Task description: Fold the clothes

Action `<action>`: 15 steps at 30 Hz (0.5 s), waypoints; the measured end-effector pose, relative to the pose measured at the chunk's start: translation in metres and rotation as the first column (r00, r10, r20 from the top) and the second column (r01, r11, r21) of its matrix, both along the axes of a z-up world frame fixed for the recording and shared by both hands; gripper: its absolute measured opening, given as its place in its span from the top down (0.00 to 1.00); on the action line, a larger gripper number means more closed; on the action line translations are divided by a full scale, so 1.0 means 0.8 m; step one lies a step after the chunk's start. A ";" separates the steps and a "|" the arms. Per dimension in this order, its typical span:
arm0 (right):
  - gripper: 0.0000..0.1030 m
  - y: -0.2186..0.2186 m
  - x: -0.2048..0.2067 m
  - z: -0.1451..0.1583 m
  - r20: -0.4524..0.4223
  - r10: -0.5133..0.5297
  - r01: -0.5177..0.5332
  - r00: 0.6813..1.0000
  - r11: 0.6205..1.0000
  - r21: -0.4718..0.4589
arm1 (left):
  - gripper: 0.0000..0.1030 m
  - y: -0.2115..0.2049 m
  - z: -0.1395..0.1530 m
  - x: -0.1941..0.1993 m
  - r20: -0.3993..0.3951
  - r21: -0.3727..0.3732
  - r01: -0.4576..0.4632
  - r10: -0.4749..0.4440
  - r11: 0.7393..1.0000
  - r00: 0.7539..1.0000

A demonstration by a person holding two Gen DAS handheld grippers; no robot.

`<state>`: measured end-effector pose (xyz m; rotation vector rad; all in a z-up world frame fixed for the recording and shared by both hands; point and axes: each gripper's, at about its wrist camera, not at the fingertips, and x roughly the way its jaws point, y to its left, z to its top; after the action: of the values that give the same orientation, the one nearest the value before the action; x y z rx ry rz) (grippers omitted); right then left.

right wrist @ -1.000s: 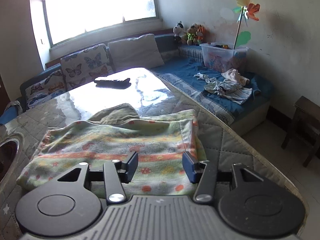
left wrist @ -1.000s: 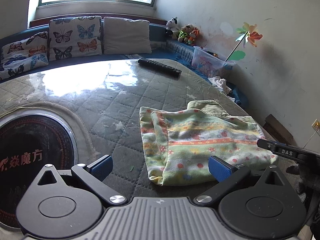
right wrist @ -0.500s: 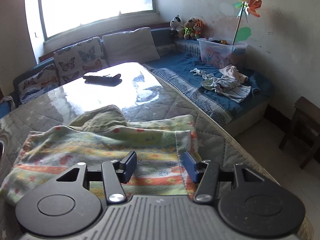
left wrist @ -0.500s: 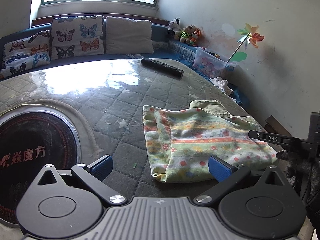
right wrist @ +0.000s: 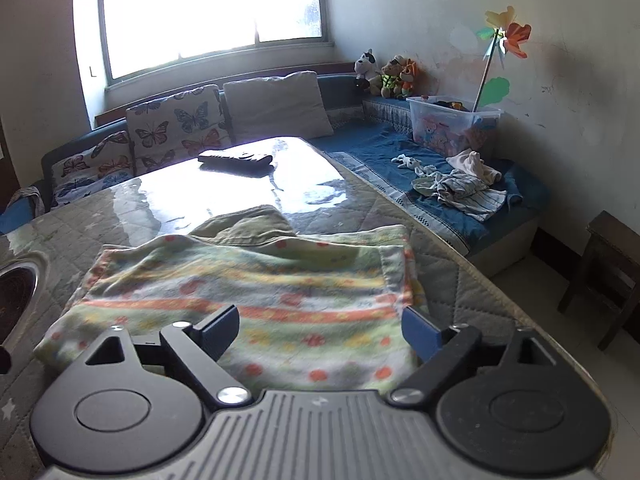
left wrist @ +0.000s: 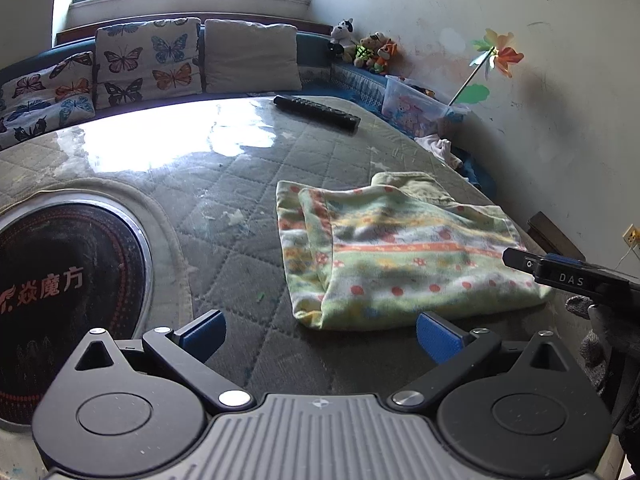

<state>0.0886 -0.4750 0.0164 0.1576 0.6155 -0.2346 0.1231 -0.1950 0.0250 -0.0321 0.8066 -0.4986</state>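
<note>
- Both my grippers — left (left wrist: 318, 330), right (right wrist: 320, 326) — hung wide open, holding nothing, over the folded striped garment (right wrist: 256, 300).
- Next fold, I judged: pinch its near edge.

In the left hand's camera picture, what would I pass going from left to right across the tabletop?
Round black hotplate with red lettering → left gripper, held open over the quilted table cover → folded flowery striped cloth → tip of the right gripper.
</note>
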 end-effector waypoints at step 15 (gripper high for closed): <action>0.00 0.068 -0.045 0.003 -0.007 0.005 -0.006 1.000 0.998 -0.060 | 0.00 0.007 -0.013 -0.035 -0.009 0.073 0.009 -0.009 0.997 1.000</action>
<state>0.0526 -0.4208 0.0187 0.0975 0.6150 -0.2483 0.0950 -0.1893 0.0144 0.0370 0.8331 -0.4775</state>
